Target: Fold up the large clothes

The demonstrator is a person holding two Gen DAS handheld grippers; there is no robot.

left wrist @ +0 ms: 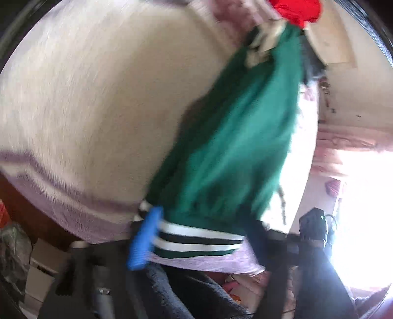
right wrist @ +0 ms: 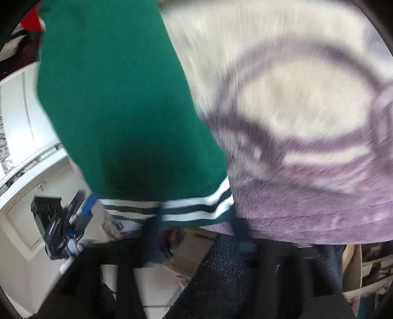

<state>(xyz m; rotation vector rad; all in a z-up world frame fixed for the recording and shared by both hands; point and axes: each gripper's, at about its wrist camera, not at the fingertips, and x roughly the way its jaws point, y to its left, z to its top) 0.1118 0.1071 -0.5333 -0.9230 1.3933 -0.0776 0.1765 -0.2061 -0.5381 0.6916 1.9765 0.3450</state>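
While both views are smeared by motion blur, the layout reads clearly enough: a green knit garment with a black-and-white striped hem (left wrist: 235, 147) lies on a fleecy cream blanket with purple bands (left wrist: 98, 98), its hem at the blanket's near edge. What carries the blanket cannot be told.

Left gripper (left wrist: 196, 235): jaws stand apart, one blue finger (left wrist: 145, 240) beside the striped hem, pads not visibly pressing cloth. Right gripper (right wrist: 196, 230): dark fingers straddle the hem, jaws apart; no grip visible.

Progress, as judged: garment appears laid out long and narrow, possibly one fold made; blur hides any crease. A further fold and squaring-up seem left.

View differences: the left wrist view shows the garment's far end, a red cloth (left wrist: 299, 9) beyond it, a bright window and the other gripper at lower right. The right wrist view shows the blanket's purple ring pattern, white cupboards (right wrist: 29, 171) and the left gripper from outside.
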